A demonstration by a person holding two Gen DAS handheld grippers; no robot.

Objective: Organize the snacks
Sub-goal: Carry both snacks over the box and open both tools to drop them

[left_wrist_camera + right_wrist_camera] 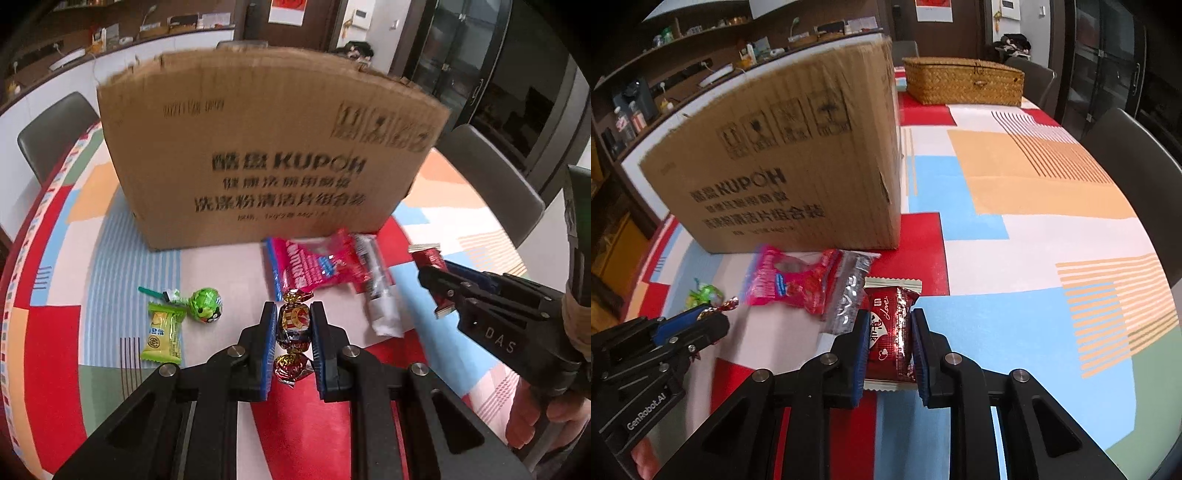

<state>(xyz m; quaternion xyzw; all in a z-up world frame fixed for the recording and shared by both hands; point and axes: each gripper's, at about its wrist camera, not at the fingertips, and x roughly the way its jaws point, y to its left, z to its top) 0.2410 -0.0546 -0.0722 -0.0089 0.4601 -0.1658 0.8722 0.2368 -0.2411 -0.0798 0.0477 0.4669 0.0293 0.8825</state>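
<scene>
Facing the cardboard box [266, 147] on our colourful patchwork surface [1015, 240], we clamp a foil candy [293, 325] in the left gripper [293, 310] and a red snack packet [892, 336] in the right gripper [890, 317]; grey chairs [55, 129] flank the box, and a wicker basket [962, 85] sits behind it.

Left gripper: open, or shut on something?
Shut: the left gripper has both blue pads pressed against a foil-wrapped candy.

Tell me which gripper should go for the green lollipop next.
Left, once it drops its load. The green lollipop lies just left of the left gripper, which holds the foil candy. The right gripper, across the snacks, holds the red packet.
</scene>
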